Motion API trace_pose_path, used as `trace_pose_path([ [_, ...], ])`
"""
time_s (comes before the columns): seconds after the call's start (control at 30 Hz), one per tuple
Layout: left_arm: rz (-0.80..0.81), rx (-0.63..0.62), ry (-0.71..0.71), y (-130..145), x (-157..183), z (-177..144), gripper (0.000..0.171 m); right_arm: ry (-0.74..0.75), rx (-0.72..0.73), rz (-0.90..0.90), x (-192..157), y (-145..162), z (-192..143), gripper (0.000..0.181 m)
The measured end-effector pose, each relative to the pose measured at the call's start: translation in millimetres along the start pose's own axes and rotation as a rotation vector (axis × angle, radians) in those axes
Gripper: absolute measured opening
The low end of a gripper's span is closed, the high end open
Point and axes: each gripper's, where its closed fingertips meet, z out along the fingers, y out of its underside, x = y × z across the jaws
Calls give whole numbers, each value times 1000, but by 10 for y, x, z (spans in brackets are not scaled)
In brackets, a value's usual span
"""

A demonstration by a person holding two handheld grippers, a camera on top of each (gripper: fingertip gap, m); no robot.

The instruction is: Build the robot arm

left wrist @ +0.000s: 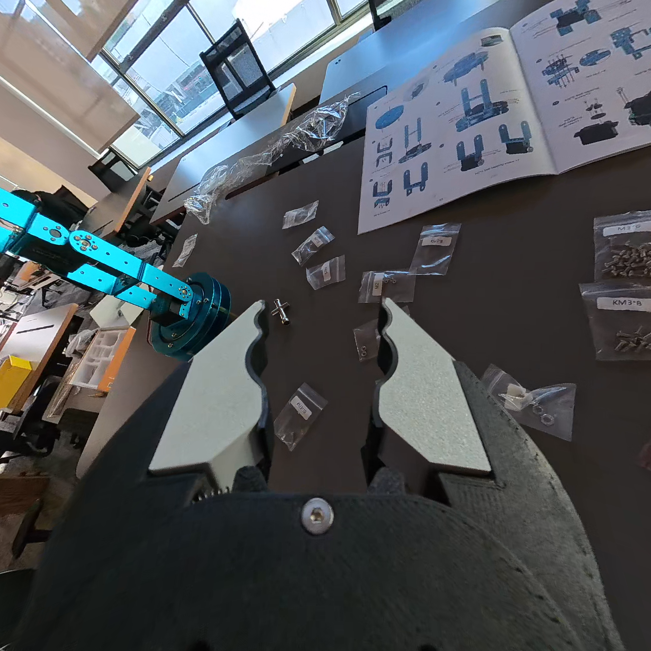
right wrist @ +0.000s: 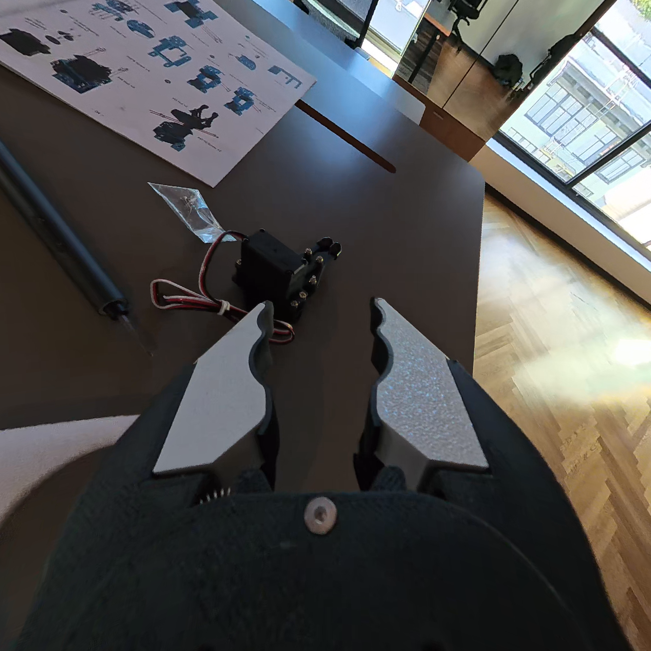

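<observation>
**Two grippers spread wide over a parts-strewn table**

Two grippers hang above a dark table, each with its fingers parted and nothing between them.

The left gripper is tipped forward and down toward the tabletop. Just beyond its left fingertip lies a small metal cross wrench, not touching it. A small clear bag with a couple of tiny parts sits against the inner edge of the right finger, and another labelled bag lies on the table between the fingers, nearer the gripper body. To the left, a blue metal arm assembly reaches in, its round base at the table's edge just beside the left finger.

The right gripper points at a similar downward slant. A black servo with a claw part sits just ahead of its left fingertip; the servo's red, white and dark wire loops under that fingertip. A dark screwdriver lies well to the left, and a clear bag rests beyond the servo.

More bags of screws lie to the right in the left wrist view, with crumpled plastic wrap and an open illustrated booklet farther back. Beyond are other desks, a black chair, large windows, and a herringbone wood floor in sunlight.
</observation>
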Motion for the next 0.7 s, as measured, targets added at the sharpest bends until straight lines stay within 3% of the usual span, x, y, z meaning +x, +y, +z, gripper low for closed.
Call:
trace_pose_path([
  [0.13, -53, -8, 32, 76, -36, -4, 62, 5, -17, 18, 69, 117, -26, 55],
  [0.33, -360, 5, 221, 581, -265, -238, 63, -31, 18, 27, 107, 242, -136, 54],
  [0.47, -465, 65, 336, 862, -332, -489, 60, -100, 29, 28, 31, 264, -153, 58],
  [0.7, -536, 238, 438, 834, -532, -615, 61, -290, 182, 78, -446, -316, -165, 62],
])
